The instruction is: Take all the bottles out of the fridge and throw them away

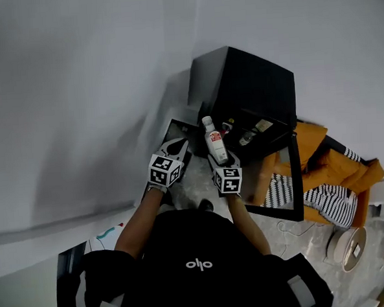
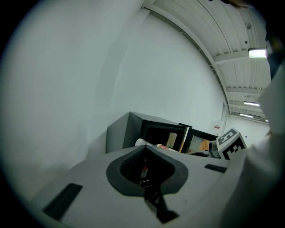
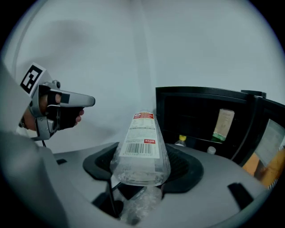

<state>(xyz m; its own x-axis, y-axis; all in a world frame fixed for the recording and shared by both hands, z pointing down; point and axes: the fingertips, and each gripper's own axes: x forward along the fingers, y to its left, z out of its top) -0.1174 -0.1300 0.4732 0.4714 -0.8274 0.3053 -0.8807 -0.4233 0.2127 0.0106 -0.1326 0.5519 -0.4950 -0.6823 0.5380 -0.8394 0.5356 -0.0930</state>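
A black mini fridge (image 1: 243,88) stands against the white wall with its glass door (image 1: 296,176) swung open. My right gripper (image 1: 218,159) is shut on a clear plastic bottle (image 1: 213,142) with a white cap and a red-and-white label, held out in front of the fridge. In the right gripper view the bottle (image 3: 140,142) lies lengthwise between the jaws of the right gripper (image 3: 140,171). Inside the fridge (image 3: 209,120) I see a yellow-capped bottle (image 3: 180,140), a white cap (image 3: 211,150) and a carton (image 3: 224,124). My left gripper (image 1: 174,147) (image 2: 144,150) is shut and empty, just left of the bottle.
An orange seat (image 1: 322,164) draped with a striped cloth (image 1: 328,200) stands right of the fridge door. A round white object (image 1: 348,247) lies on the speckled floor at the lower right. The plain white wall (image 1: 78,91) fills the left side.
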